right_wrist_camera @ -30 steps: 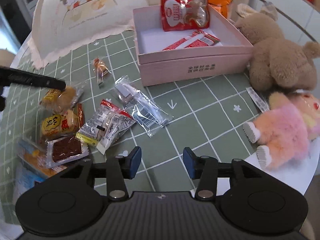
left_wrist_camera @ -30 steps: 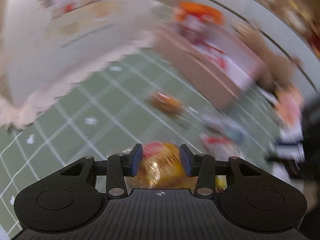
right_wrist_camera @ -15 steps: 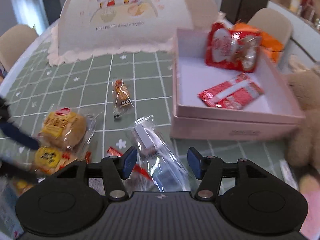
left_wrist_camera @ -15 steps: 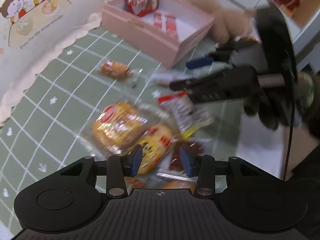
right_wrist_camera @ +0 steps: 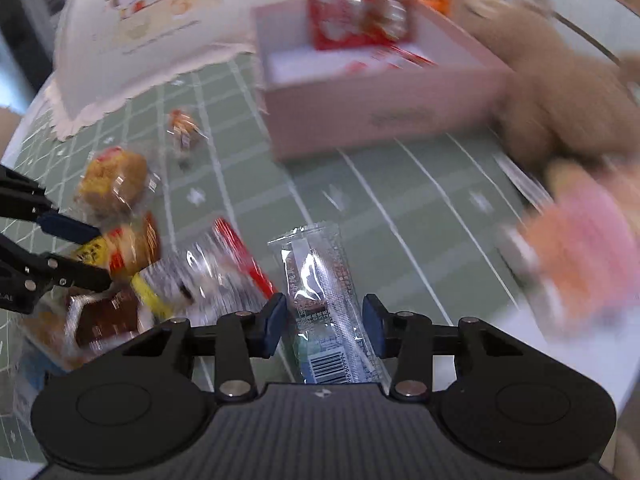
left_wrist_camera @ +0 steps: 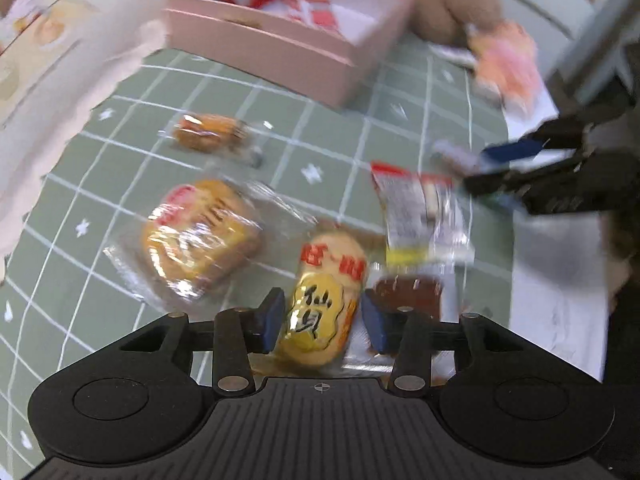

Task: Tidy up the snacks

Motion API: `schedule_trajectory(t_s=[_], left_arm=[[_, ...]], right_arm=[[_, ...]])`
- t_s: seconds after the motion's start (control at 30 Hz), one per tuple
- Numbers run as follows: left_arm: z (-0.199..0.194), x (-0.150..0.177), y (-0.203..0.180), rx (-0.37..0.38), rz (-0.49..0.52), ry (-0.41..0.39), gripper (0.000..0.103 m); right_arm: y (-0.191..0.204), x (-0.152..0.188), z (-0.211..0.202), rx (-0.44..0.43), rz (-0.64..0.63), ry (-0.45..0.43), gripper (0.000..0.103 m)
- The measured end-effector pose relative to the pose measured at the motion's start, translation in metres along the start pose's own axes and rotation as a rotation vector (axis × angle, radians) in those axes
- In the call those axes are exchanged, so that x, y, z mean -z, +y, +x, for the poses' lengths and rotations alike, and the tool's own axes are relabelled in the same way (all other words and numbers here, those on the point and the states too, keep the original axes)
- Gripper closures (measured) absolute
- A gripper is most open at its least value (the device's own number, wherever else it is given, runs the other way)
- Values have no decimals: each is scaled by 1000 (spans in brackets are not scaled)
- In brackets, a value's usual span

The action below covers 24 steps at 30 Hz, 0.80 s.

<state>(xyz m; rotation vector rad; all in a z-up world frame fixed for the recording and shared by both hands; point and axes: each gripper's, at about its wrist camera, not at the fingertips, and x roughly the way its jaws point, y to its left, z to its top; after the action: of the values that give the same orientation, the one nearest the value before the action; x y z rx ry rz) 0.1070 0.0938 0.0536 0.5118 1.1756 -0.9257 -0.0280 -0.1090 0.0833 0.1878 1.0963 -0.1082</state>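
Observation:
My left gripper is open, its jaws on either side of a yellow rice-cracker packet lying on the green checked cloth. My right gripper is open around a clear-wrapped bar with a barcode. A pink box at the back holds red snack packs. A round yellow cake packet, a small orange candy, a white and red packet and a brown snack tray lie loose. In the right wrist view the left gripper straddles the cracker packet.
A white domed food cover stands at the back left. A brown teddy bear and a pink plush toy sit right of the box. The table's edge runs close on the right in the left wrist view.
My left gripper has dropped toward the cracker packet, which now sits between its jaws. My right gripper has moved down and forward over the clear-wrapped bar. Both views are blurred by motion.

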Motion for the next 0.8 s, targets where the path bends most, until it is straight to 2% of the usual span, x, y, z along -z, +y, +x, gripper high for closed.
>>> schedule_trajectory(t_s=[0.03, 0.1, 0.23, 0.37, 0.5, 0.6, 0.7, 0.8], left_arm=[[1, 2, -6, -22, 26, -9, 58], [2, 3, -8, -31, 17, -24, 60], [-7, 17, 2, 32, -152, -81, 63], [-31, 41, 4, 41, -265, -151, 63], [-64, 62, -2, 35, -319, -199, 64], [-82, 82, -11, 14, -344, -204, 64], [-87, 102, -13, 1, -385, -198, 64], [-89, 125, -15, 23, -426, -191, 64]], right_arm=[[-4, 8, -6, 11, 22, -4, 61], [-6, 17, -18, 23, 49, -18, 60], [3, 31, -40, -3, 71, -64, 52], [21, 27, -44, -40, 78, -74, 49], [32, 16, -32, -119, 182, -26, 49], [50, 13, -22, -174, 218, 14, 49], [79, 10, -11, -134, 188, 39, 49], [105, 12, -2, -111, 143, 50, 48]])
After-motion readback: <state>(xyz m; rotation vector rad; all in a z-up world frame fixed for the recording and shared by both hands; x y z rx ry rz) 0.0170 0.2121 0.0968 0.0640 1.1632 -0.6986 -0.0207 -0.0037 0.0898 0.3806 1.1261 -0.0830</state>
